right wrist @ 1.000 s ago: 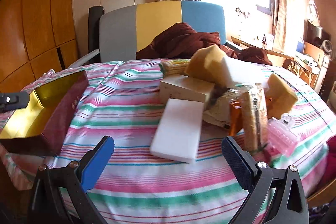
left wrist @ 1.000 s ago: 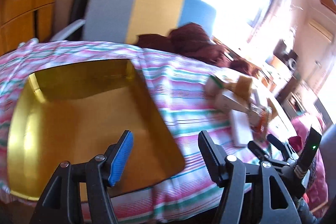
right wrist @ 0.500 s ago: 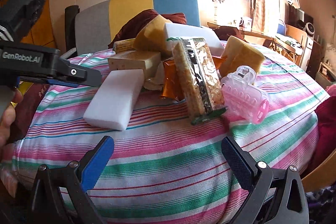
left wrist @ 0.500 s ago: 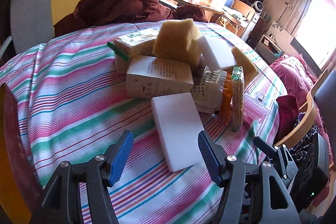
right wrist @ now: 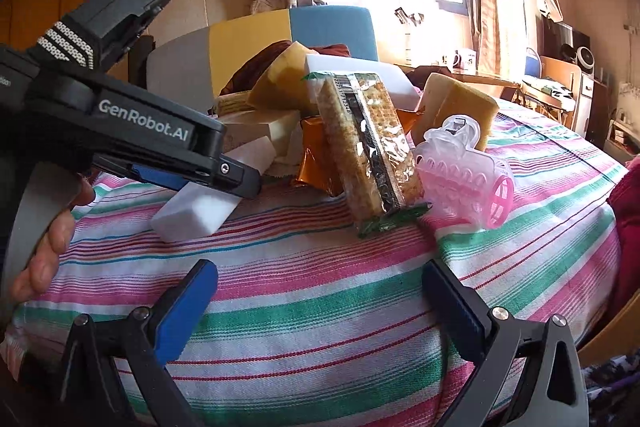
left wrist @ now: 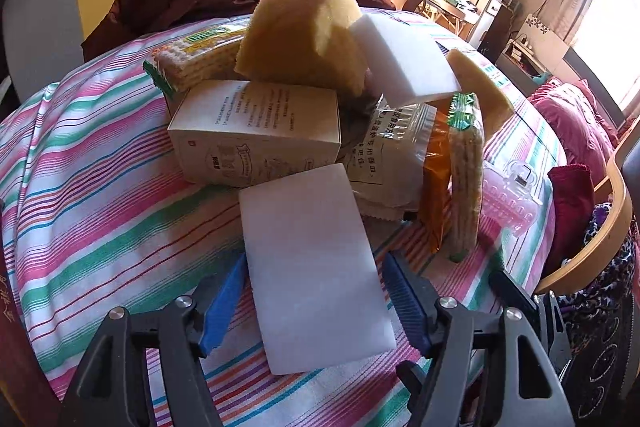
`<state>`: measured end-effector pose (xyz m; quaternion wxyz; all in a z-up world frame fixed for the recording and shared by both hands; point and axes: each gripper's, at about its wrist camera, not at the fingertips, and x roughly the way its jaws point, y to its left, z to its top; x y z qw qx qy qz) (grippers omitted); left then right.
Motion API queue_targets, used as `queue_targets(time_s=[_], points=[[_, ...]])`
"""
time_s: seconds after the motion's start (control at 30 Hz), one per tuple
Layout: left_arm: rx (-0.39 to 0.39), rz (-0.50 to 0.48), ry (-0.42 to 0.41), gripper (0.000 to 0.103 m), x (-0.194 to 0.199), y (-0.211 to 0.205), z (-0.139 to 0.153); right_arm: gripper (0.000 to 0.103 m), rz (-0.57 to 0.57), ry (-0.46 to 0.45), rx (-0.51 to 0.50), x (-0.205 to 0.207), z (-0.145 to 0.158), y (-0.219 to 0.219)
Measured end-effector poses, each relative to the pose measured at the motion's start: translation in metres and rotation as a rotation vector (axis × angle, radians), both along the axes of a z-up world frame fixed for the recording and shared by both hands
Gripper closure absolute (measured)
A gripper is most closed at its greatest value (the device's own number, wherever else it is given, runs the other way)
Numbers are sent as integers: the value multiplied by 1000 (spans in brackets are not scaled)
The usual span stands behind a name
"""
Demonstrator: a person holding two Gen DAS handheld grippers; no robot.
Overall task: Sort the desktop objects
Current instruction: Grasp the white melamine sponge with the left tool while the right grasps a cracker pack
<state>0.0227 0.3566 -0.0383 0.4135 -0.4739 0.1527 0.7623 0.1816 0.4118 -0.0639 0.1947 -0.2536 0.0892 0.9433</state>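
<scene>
Advanced since before, left claw (left wrist: pixel 312 301) straddles the white sponge (left wrist: pixel 312 267), open; right claw (right wrist: pixel 320 311) gapes empty.

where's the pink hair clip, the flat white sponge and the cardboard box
pink hair clip (right wrist: pixel 466 173): right wrist view, on its toothed pink body.
flat white sponge (left wrist: pixel 312 263): left wrist view, middle of its broad top face.
cardboard box (left wrist: pixel 260 115): left wrist view, on its printed top face.

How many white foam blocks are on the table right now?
2. One white block lies flat between the left gripper's open fingers; the other leans atop the pile beside the yellow sponge. More may be hidden.
</scene>
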Motion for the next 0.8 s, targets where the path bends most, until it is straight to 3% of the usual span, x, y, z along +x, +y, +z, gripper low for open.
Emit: queue_targets(time_s=[0.33,0.47,0.67,0.8], points=[[4,42,15,39,-8,-50,-4,0,24,-8,39,2,-2,-1],[-7,66,42,39,-7,-77,-1,0,57,-38,3,1,6,5],[-8,107,87,39,-2,-137,-2,2,96,24,-44,3,35,20],[13,116,98,39,3,-165,-2,5,115,13,-88,-11,40,36]])
